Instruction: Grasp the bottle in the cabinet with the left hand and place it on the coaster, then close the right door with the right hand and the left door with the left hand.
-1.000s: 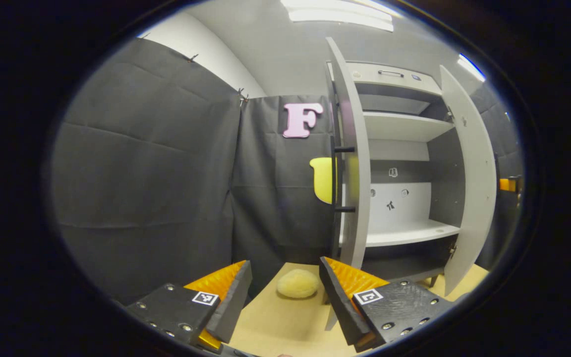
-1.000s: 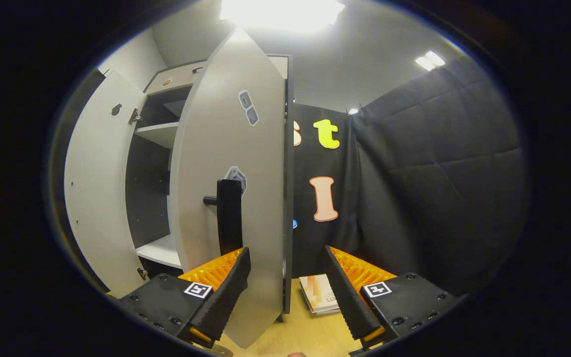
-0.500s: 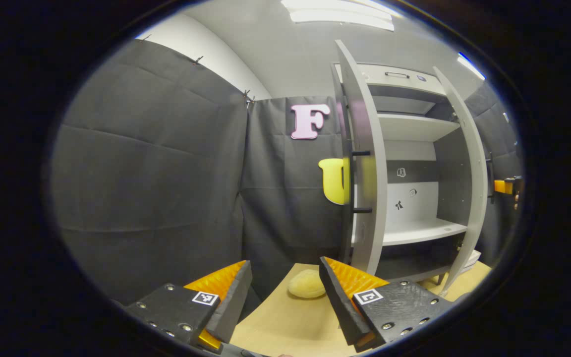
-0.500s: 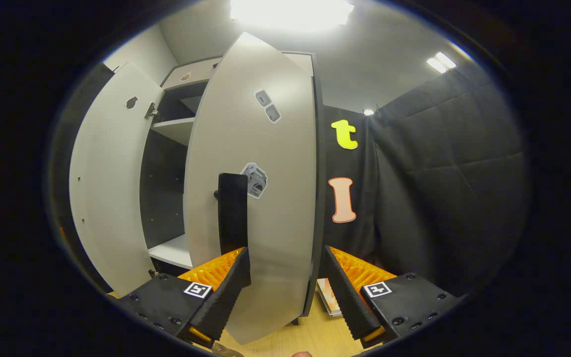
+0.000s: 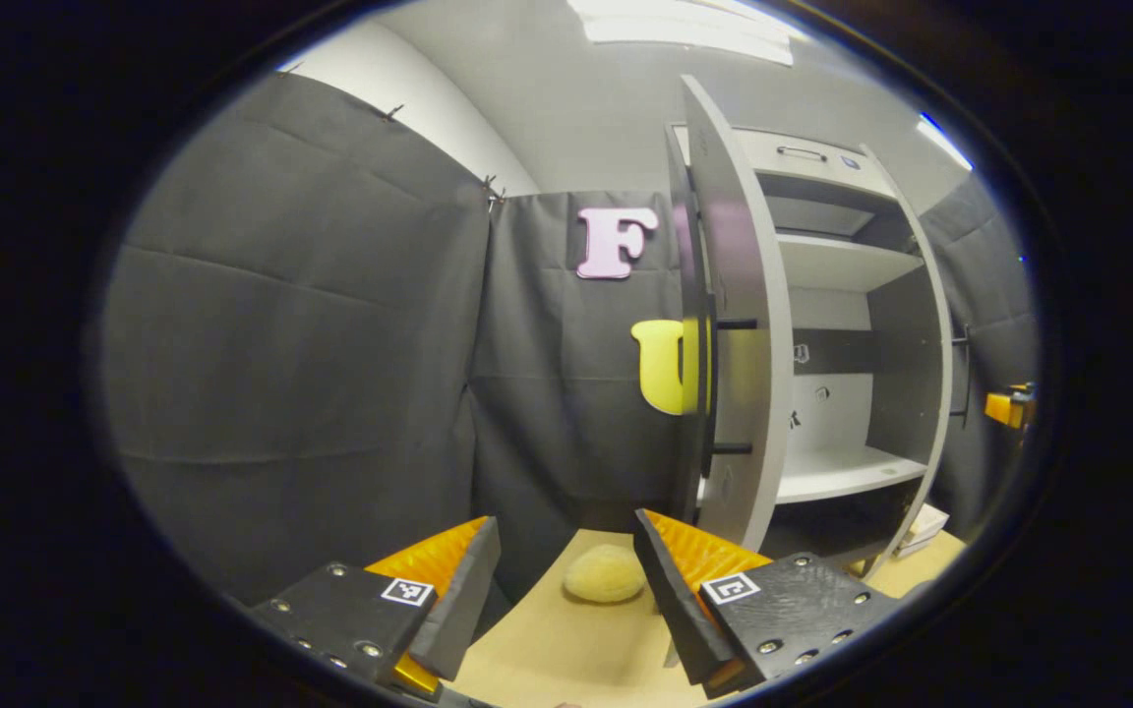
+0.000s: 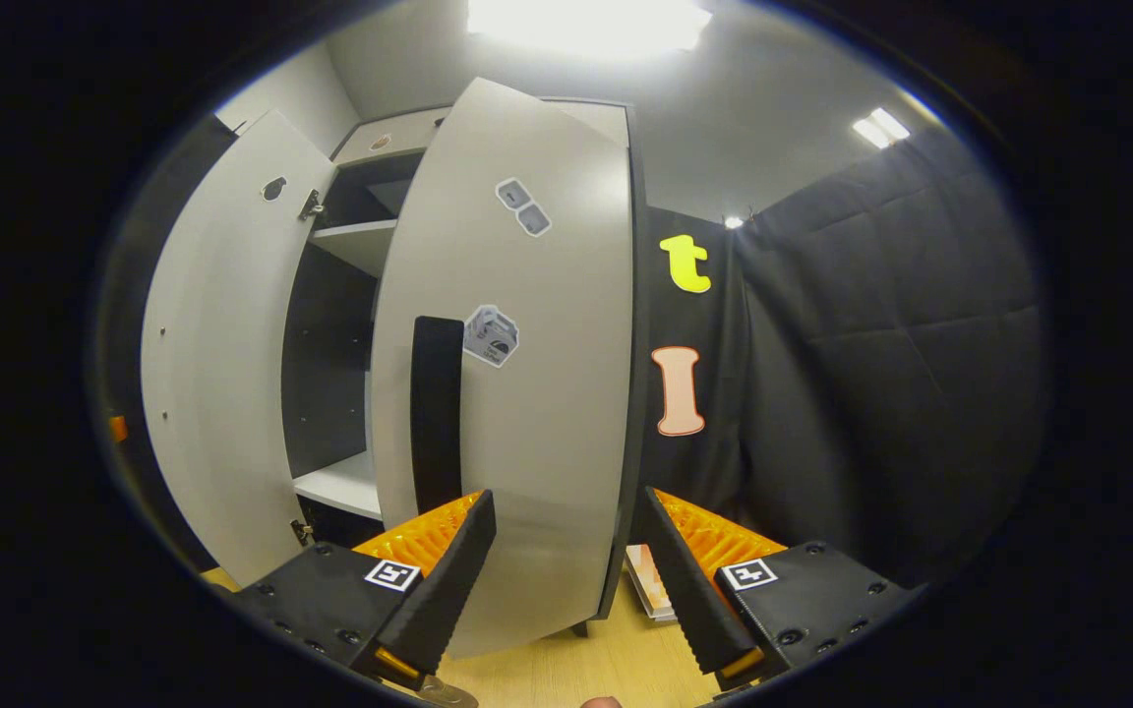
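Observation:
The grey cabinet (image 5: 822, 167) stands on the table with empty shelves. In the left gripper view its left door (image 5: 739, 324) stands open, nearly edge-on, just beyond my open left gripper (image 5: 566, 580). The right door (image 5: 932, 393) is swung most of the way in, and a bit of the right gripper (image 5: 1009, 405) shows past it. In the right gripper view the right door (image 6: 537, 393) with its black handle (image 6: 437, 413) stands directly ahead of my open right gripper (image 6: 566, 570), close to the fingertips. I cannot tell if they touch it. The left door (image 6: 222, 364) hangs open farther left.
A pale yellow rounded lump (image 5: 604, 575) lies on the wooden table (image 5: 566, 649) between the left fingers' lines. A thin booklet (image 6: 647, 582) lies on the table right of the cabinet. Black cloth walls close in on both sides.
The right door has swung further toward shut with my right gripper following it. In the left gripper view the opening between the two doors has narrowed. Both grippers stay open.

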The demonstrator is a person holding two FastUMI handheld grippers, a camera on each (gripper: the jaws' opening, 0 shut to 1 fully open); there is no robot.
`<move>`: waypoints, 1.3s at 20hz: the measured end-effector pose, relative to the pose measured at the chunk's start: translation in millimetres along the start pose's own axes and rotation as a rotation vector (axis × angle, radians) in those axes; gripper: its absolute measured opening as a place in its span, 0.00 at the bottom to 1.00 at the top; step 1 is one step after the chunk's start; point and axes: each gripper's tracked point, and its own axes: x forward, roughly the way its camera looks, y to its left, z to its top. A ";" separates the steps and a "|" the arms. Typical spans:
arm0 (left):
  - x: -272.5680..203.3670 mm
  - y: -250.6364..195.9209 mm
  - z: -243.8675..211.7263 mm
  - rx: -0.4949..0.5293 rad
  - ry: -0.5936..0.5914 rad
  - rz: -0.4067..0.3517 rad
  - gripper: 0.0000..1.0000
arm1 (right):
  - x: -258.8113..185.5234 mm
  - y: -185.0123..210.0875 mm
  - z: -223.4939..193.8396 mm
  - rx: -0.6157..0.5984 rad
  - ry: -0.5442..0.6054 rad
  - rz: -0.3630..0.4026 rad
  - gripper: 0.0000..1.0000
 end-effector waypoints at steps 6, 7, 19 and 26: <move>34.7 -5.6 37.2 -0.002 -0.027 -0.023 0.84 | -11.4 -23.4 -24.1 0.026 0.048 -0.036 0.95; 39.1 -5.3 42.6 -0.003 -0.031 -0.025 0.83 | -14.2 -28.9 -25.3 0.033 0.050 -0.043 0.92; 65.5 -43.9 51.8 -0.024 -0.022 -0.027 0.84 | -41.1 -105.6 -24.5 0.041 0.044 -0.129 0.95; 56.2 -58.0 57.7 0.063 -0.055 0.011 0.83 | -47.7 -127.4 -38.2 0.035 0.074 -0.137 0.95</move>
